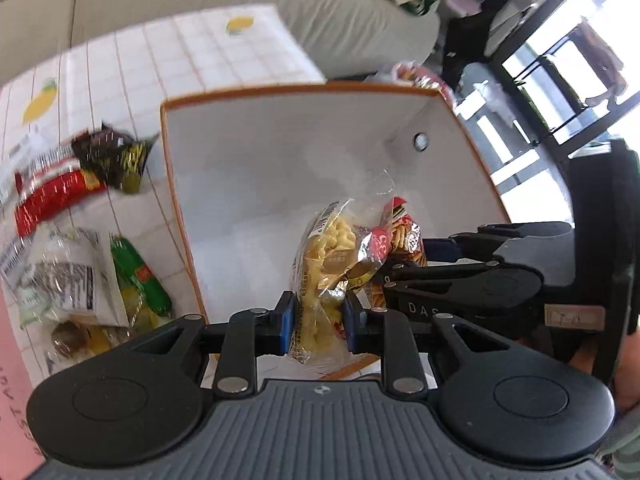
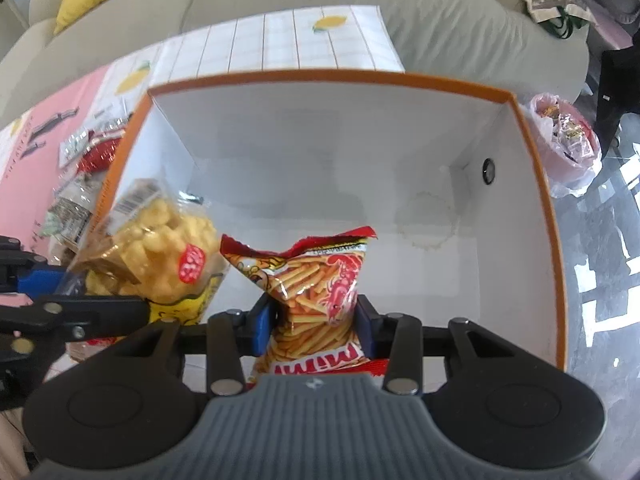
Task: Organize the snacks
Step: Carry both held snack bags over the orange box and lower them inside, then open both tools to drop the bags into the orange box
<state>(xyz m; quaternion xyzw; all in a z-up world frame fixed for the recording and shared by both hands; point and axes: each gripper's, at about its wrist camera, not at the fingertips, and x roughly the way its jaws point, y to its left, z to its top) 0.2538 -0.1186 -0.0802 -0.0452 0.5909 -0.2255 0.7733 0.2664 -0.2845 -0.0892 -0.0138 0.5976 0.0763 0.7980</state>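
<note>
My left gripper (image 1: 318, 320) is shut on a clear bag of yellow puffed snacks (image 1: 326, 264), held over the near edge of a white box with an orange rim (image 1: 280, 160). My right gripper (image 2: 316, 324) is shut on a red bag of stick snacks (image 2: 316, 292), also over the box (image 2: 320, 160), just right of the left gripper. In the right wrist view the yellow puff bag (image 2: 156, 264) and left gripper (image 2: 60, 300) show at the left. In the left wrist view the red stick bag (image 1: 400, 248) and right gripper (image 1: 400, 276) show at the right. The box looks empty inside.
Several loose snack packets lie left of the box on a white lemon-print cloth: a red pack (image 1: 52, 196), a dark pack (image 1: 116, 156), a white and green pack (image 1: 80, 280). A grey sofa (image 2: 440, 20) stands behind. A pink plastic bag of snacks (image 2: 568, 140) sits at right.
</note>
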